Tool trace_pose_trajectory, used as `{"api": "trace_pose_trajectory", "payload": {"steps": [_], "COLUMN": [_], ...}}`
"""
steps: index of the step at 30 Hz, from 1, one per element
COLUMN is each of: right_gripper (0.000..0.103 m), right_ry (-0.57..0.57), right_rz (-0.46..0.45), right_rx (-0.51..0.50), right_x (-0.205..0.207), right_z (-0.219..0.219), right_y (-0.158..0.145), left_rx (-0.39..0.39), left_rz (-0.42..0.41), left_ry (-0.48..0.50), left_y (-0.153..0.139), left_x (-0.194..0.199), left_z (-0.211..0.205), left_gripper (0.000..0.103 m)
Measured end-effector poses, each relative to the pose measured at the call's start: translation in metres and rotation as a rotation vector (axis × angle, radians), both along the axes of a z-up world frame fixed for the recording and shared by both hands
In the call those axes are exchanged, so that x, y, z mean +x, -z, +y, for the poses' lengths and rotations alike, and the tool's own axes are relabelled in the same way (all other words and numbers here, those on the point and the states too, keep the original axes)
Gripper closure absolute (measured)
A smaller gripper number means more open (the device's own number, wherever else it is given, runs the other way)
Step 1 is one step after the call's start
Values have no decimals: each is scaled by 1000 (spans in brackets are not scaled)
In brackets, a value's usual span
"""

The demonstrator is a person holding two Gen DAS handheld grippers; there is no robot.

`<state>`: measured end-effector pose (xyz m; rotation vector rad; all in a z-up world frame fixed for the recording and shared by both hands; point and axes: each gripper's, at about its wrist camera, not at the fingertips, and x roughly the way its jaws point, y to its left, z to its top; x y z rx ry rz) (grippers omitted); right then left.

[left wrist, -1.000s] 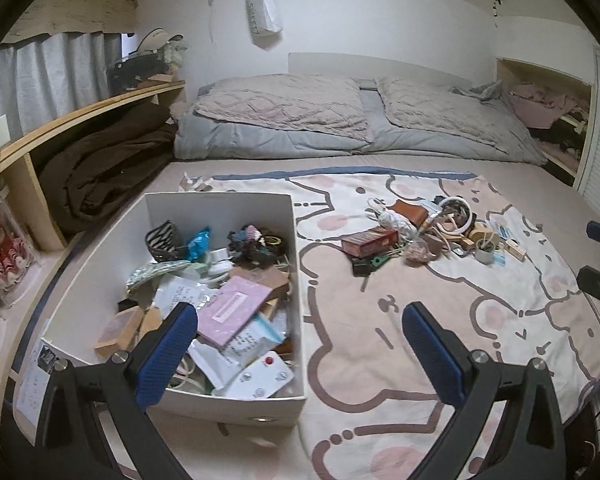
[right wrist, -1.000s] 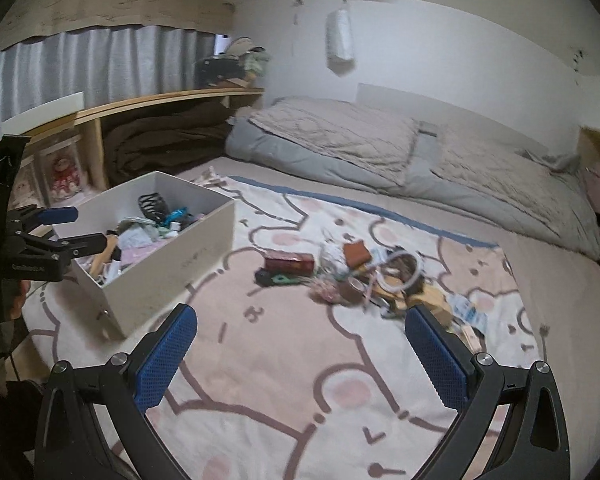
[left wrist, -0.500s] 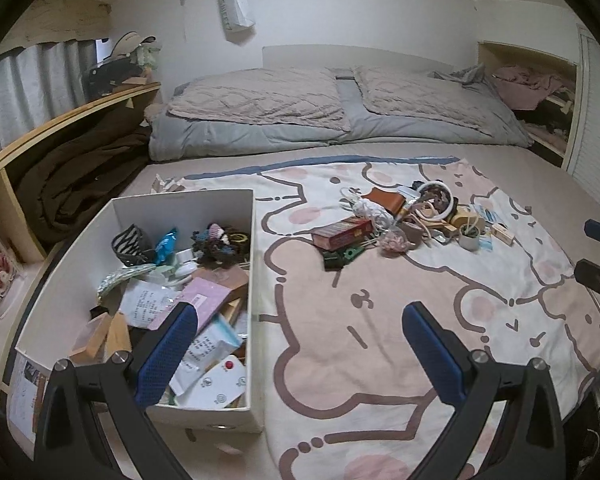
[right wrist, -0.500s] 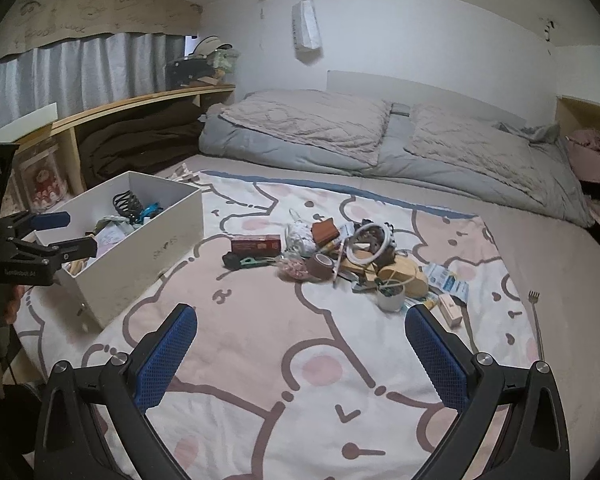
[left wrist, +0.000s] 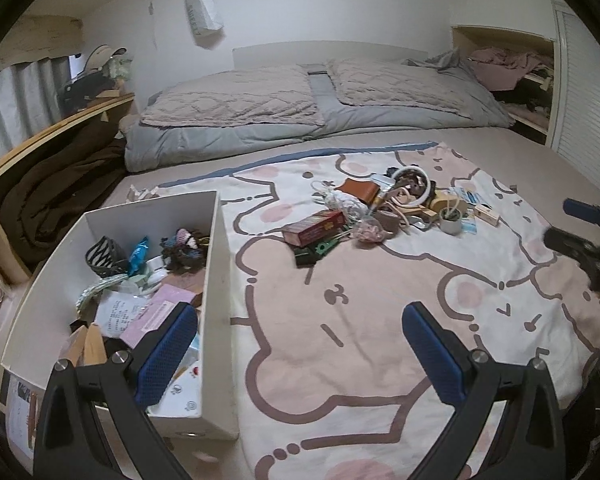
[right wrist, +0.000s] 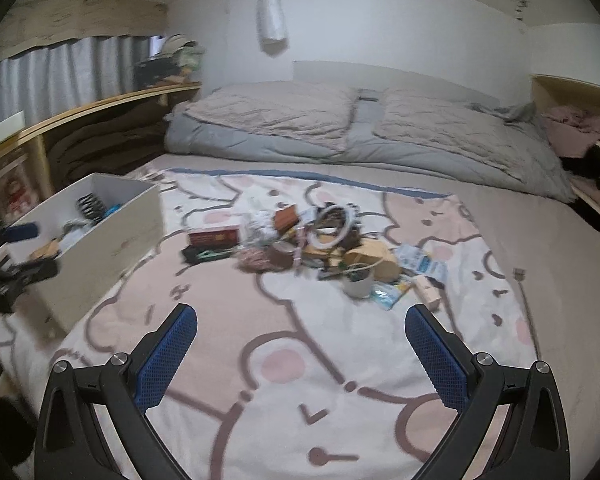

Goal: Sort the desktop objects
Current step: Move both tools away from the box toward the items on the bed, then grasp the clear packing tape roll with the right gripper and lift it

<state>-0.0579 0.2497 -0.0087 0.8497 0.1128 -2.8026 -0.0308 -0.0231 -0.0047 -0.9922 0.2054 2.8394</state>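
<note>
- Hovering above the blanket (left wrist: pixel 340 360), the left gripper (left wrist: pixel 300 344) has its fingers spread, holding nothing.
- The right gripper (right wrist: pixel 300 344) likewise gapes empty.
- The clutter pile (right wrist: pixel 320 244) lies mid-blanket, right of the white box (left wrist: pixel 220 280).

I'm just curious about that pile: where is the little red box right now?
In the left wrist view the red box lies on the cartoon blanket, at the pile's left edge, between the white bin and the small grey pot.

right view motion-blurred, pile (right wrist: pixel 320 240) items indistinct, box (left wrist: pixel 216 320) contents partly hidden
</note>
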Motion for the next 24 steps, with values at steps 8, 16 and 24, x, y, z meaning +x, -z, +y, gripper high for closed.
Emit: {"api": "trace_pose_trajectory", "payload": {"steps": [8, 16, 24], "right_gripper": [0, 0, 17], "right_ry": [23, 49, 79], "right_rz": [-18, -214, -268], "right_rx": [1, 68, 149], "right_x": [-38, -114, -172], "right_z": [10, 15, 12], "right_y": [22, 61, 93], "left_rx": [-6, -7, -20], "left_rz": [-16, -45, -49], "left_ry": [43, 89, 103], "left_y": [9, 19, 24], "left_x": [-3, -6, -7], "left_z": [14, 24, 28], "left_gripper": [0, 0, 0]}}
